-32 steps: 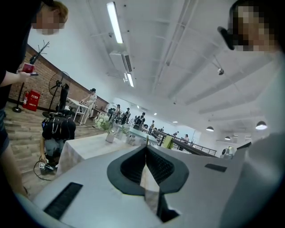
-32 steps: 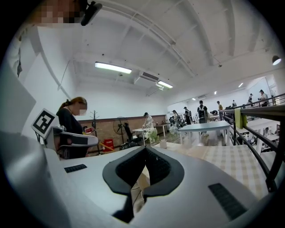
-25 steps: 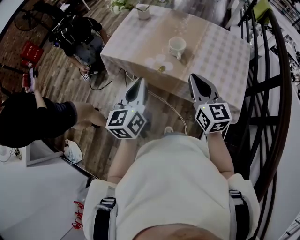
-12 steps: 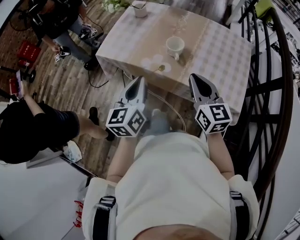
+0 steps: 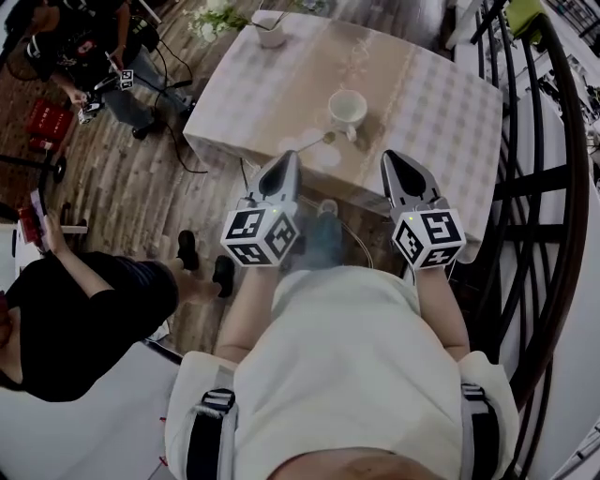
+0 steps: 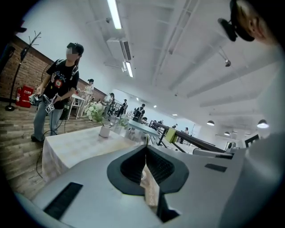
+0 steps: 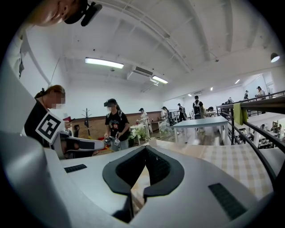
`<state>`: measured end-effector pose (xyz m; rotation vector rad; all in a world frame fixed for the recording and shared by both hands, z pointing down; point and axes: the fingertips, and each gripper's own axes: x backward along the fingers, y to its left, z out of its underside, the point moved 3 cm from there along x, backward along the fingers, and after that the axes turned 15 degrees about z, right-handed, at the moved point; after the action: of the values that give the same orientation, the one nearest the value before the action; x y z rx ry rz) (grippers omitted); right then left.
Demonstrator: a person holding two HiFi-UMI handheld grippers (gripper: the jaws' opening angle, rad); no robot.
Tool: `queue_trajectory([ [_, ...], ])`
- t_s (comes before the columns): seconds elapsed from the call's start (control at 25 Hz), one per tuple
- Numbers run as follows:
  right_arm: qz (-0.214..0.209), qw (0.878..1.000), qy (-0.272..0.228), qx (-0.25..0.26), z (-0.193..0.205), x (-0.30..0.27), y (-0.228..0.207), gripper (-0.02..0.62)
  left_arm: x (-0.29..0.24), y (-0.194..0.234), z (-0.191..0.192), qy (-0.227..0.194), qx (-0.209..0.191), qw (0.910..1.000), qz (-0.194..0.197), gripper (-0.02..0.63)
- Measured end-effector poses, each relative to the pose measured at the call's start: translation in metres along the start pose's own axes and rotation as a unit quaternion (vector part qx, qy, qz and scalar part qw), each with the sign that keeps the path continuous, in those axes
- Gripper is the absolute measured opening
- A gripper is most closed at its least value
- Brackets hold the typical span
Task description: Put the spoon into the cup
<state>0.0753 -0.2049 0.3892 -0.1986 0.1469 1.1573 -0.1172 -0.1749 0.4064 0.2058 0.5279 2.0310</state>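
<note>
A white cup [image 5: 348,108] stands on the checked tablecloth [image 5: 431,103] of a small table. A small spoon [image 5: 322,141] lies on the cloth just in front of the cup, to its left. Both grippers hang in the air short of the table's near edge, pointing at it. My left gripper [image 5: 292,156] is shut and holds nothing; its jaws meet in the left gripper view [image 6: 146,145]. My right gripper [image 5: 388,155] is also shut and holds nothing, as the right gripper view [image 7: 145,147] shows. Cup and spoon are hidden in both gripper views.
A white pot [image 5: 269,28] with flowers stands at the table's far left corner. A dark curved railing [image 5: 562,159] runs along the right. A person in black [image 5: 84,319] crouches at the left, another person [image 5: 80,42] stands far left. Cables [image 5: 347,230] lie on the wooden floor.
Both grippers have moved forward towards the table and a little down. The table's near edge is closer. The bystanders at the left have shifted.
</note>
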Motion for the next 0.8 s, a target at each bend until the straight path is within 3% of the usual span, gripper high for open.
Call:
queue_trajectory([
  [0.8, 0.039, 0.998, 0.038, -0.011, 0.007, -0.106, -0.035, 0.000, -0.126, 0.076, 0.022, 0.103, 0.017, 0.9939, 0.036, 0.003],
])
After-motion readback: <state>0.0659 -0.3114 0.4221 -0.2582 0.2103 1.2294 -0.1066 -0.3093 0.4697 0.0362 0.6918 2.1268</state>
